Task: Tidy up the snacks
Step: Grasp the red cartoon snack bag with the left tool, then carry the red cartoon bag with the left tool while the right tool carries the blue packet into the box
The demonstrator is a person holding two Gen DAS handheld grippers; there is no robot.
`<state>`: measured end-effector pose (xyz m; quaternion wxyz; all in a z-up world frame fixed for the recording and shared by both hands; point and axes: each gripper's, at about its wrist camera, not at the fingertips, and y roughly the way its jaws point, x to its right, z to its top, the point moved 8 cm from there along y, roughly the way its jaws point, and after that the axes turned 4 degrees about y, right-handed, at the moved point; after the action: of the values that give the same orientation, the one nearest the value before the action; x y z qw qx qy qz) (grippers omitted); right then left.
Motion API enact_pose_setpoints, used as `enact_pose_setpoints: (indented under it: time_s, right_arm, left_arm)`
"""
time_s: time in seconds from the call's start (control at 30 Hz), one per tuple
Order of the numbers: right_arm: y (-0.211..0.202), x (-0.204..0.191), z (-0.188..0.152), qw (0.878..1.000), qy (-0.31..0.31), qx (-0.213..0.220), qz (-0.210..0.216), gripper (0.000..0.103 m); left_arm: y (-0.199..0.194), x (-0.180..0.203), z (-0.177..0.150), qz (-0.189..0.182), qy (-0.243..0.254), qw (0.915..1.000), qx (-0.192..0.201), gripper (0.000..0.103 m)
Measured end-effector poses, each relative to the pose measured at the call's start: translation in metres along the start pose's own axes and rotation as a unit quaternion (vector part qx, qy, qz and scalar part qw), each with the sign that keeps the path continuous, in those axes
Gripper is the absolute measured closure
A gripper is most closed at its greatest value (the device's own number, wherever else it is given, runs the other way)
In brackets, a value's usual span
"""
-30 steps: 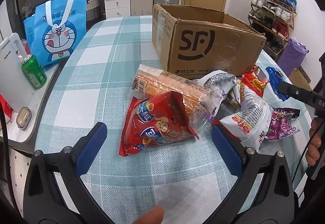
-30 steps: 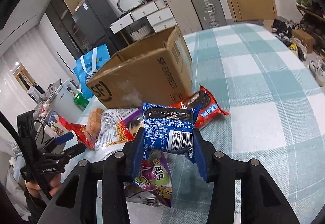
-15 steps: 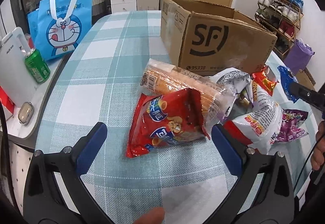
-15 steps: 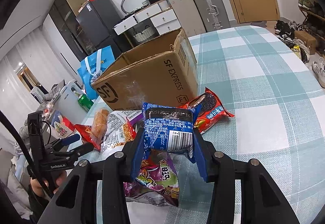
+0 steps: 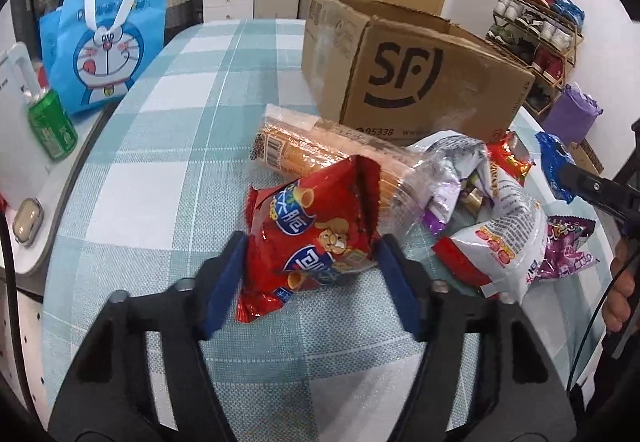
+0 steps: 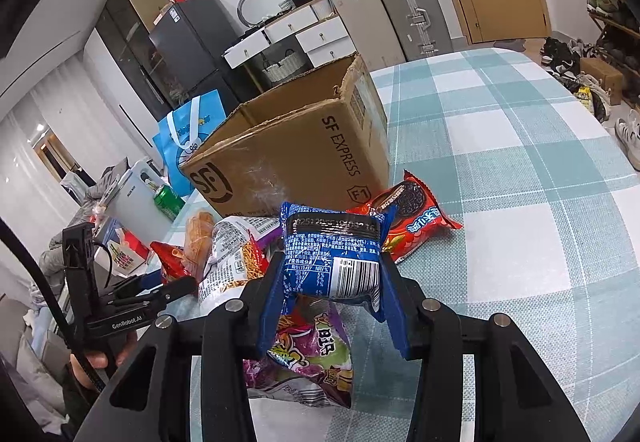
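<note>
A red snack bag [image 5: 304, 213] lies at the front of a snack pile on the checked table [image 5: 168, 145]. My left gripper [image 5: 311, 238] straddles it, jaws closing, and both blue pads touch its sides. My right gripper [image 6: 332, 262] is shut on a blue snack packet [image 6: 328, 234], held above a purple bag [image 6: 308, 354]. The open SF cardboard box [image 5: 420, 81] stands just behind the pile. A clear biscuit roll [image 5: 320, 149] and a white noodle-snack bag [image 5: 508, 226] lie between the red bag and the box. A red cookie pack [image 6: 412, 213] rests beside the box [image 6: 304, 153].
A blue cartoon tote [image 5: 108, 45] and a green can [image 5: 52, 121] stand beyond the table's left edge, next to a white appliance [image 5: 16, 89]. A shoe rack [image 5: 536, 29] is at the far right. Checked tablecloth stretches to the right of the box [image 6: 520, 161].
My left gripper's jaws have come in from wide open to the sides of the red snack bag. The right gripper keeps its hold on the blue packet, unmoved.
</note>
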<state>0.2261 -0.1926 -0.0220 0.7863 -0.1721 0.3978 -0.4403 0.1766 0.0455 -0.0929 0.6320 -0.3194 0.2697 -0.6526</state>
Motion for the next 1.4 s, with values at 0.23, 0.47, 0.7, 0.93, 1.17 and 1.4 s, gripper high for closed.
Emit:
enact_pose_setpoints:
  time_s: [0.23, 0.47, 0.7, 0.93, 1.17, 1.4]
  right_arm:
    - [-0.001, -0.001, 0.000, 1.000, 0.000, -0.001, 0.001, 0.058]
    - [-0.001, -0.001, 0.000, 1.000, -0.001, 0.000, 0.001, 0.058]
    - [-0.002, -0.003, 0.001, 1.000, -0.002, 0.003, 0.002, 0.058]
    - [-0.007, -0.009, 0.004, 1.000, -0.008, 0.010, 0.007, 0.058]
    - [-0.016, -0.018, 0.009, 0.999, -0.021, 0.020, 0.015, 0.058]
    - [-0.026, -0.028, 0.011, 0.999, -0.034, 0.030, 0.019, 0.058]
  left_arm:
    - [-0.008, 0.004, 0.002, -0.013, 0.007, 0.9999, 0.007, 0.058]
    - [-0.019, 0.008, 0.004, -0.022, 0.016, 0.9995, 0.016, 0.060]
    - [-0.034, 0.013, 0.009, -0.028, 0.023, 0.9989, 0.029, 0.061]
    - [-0.053, 0.026, 0.014, -0.037, 0.034, 0.9977, 0.045, 0.061]
    - [-0.071, 0.037, 0.018, -0.047, 0.038, 0.9964, 0.059, 0.061]
    - [-0.081, 0.039, 0.021, -0.048, 0.030, 0.9960, 0.070, 0.061]
